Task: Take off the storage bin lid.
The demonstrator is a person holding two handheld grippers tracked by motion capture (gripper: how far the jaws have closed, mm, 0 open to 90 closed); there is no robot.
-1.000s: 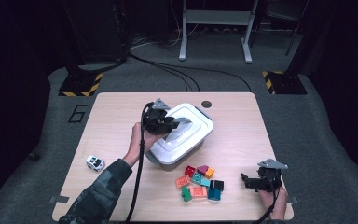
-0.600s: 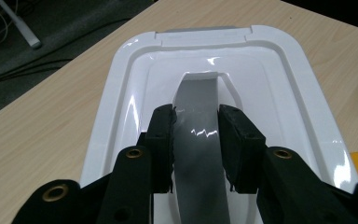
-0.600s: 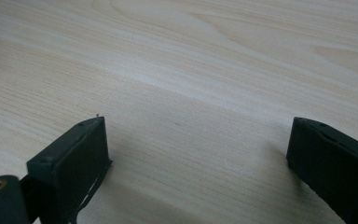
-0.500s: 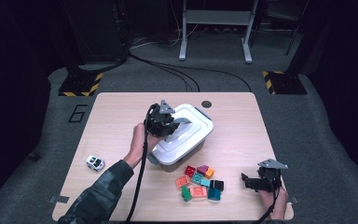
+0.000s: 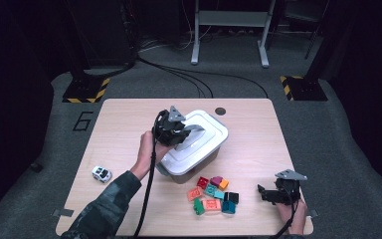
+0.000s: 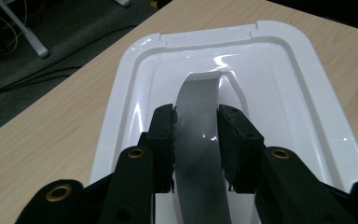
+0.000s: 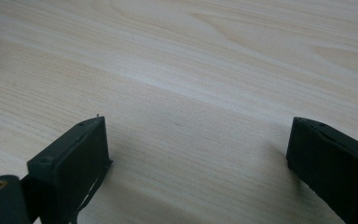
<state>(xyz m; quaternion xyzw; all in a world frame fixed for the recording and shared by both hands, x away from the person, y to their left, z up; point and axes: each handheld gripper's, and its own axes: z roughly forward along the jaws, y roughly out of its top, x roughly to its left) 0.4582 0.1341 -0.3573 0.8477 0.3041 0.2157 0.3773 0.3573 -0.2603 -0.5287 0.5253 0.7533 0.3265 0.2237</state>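
Note:
A white plastic box (image 5: 181, 172) with a white lid (image 5: 206, 144) stands in the middle of the wooden table (image 5: 258, 134). My left gripper (image 5: 180, 134) reaches over the lid from the left. In the left gripper view my left gripper (image 6: 196, 116) is shut on the lid's grey arched handle (image 6: 199, 91), with a pad on each side; the lid (image 6: 284, 88) spreads beneath. My right gripper (image 5: 264, 194) rests low near the table's front right corner. In the right gripper view my right gripper (image 7: 196, 135) is open, with bare wood between its jaws.
Several coloured toy bricks (image 5: 213, 194) lie in a cluster in front of the box. A small white toy car (image 5: 101, 174) sits near the table's left front. A dark round grommet (image 5: 220, 111) marks the far edge.

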